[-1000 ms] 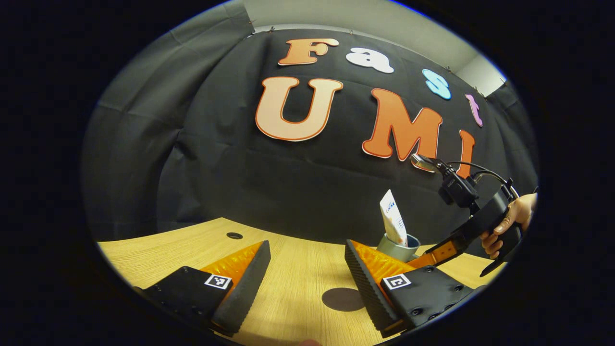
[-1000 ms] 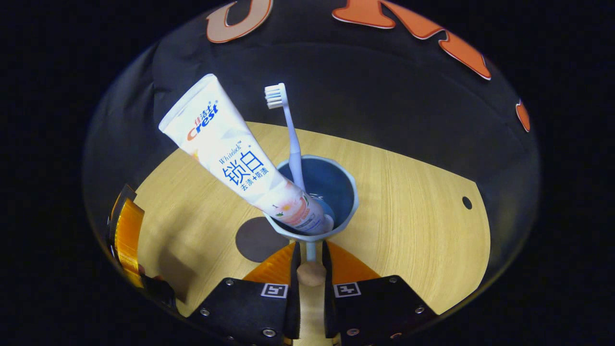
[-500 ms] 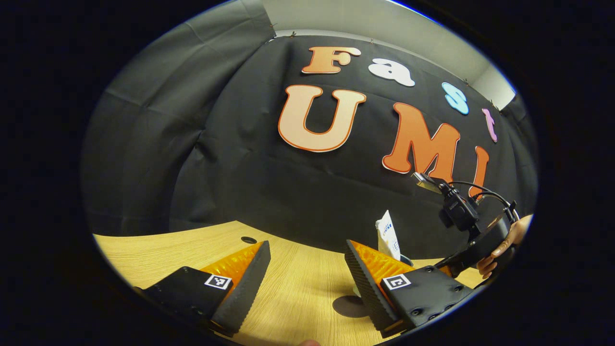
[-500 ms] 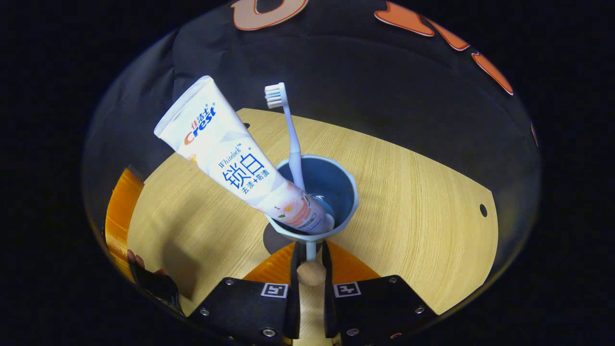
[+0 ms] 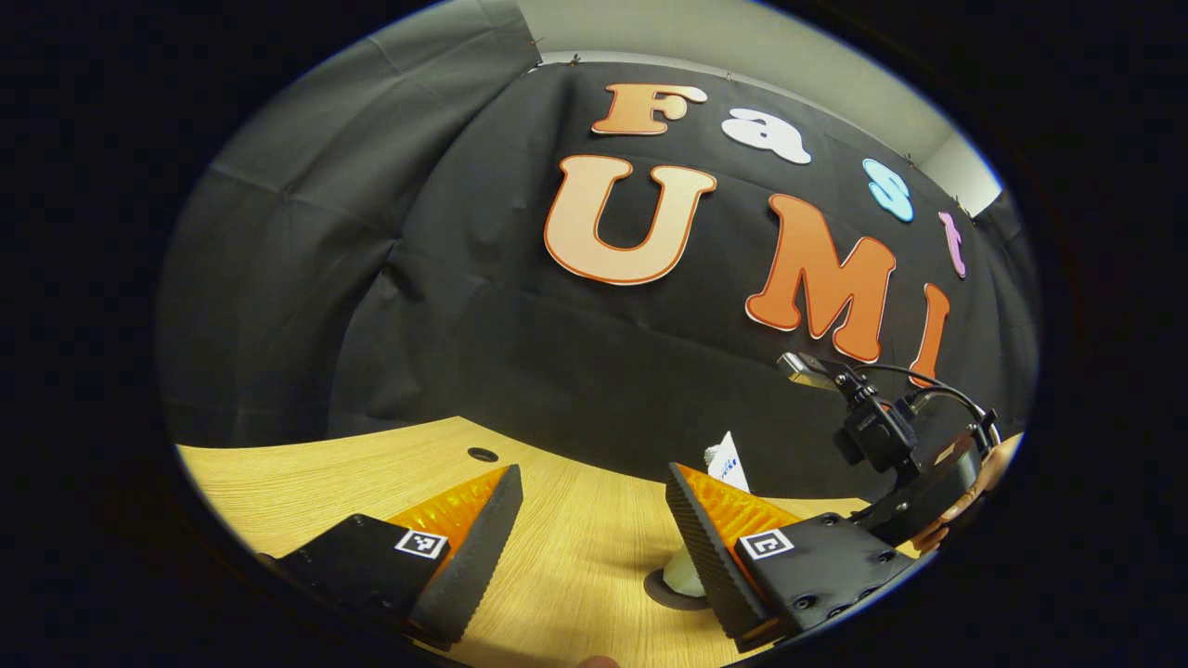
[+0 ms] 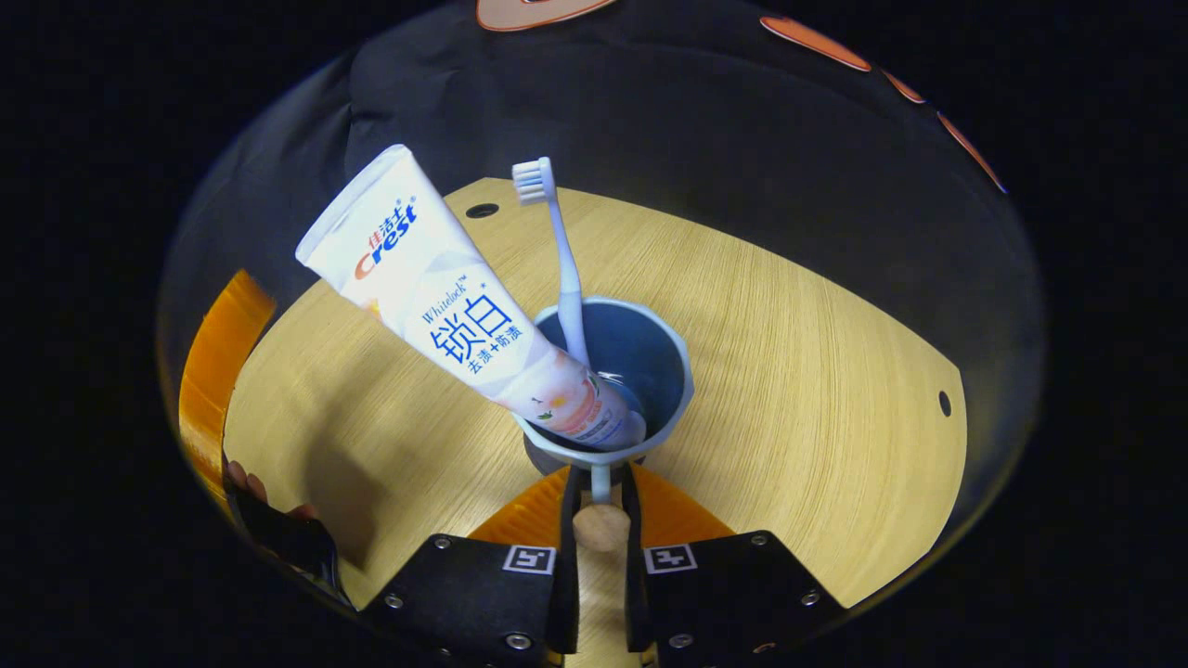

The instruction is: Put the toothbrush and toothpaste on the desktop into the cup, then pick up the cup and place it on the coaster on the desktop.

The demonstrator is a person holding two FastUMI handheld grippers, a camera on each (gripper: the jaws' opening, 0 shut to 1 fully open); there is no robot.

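Observation:
A pale blue cup (image 6: 682, 371) holds a white toothpaste tube (image 6: 445, 306) leaning left and an upright light blue toothbrush (image 6: 561, 269). My right gripper (image 6: 600, 487) is shut on the cup's thin handle, just ahead of its wooden knob (image 6: 600, 524). A sliver of the dark round coaster (image 6: 536, 456) peeks out under the cup's near left side. In the left gripper view, the cup's base (image 5: 685, 575) stands right over the coaster (image 5: 661, 594); I cannot tell if they touch. My left gripper (image 5: 594, 520) is open and holds nothing.
The wooden desktop (image 6: 817, 390) has small cable holes at the back (image 6: 481, 211) and right (image 6: 944, 404). The left gripper's orange finger (image 6: 209, 371) sits at the left edge. A hand (image 5: 974, 487) holds the right gripper's black body (image 5: 919, 492).
The right gripper has carried the cup left and down until it stands over the coaster, which is now mostly hidden beneath it. The left gripper stays open, almost unmoved.

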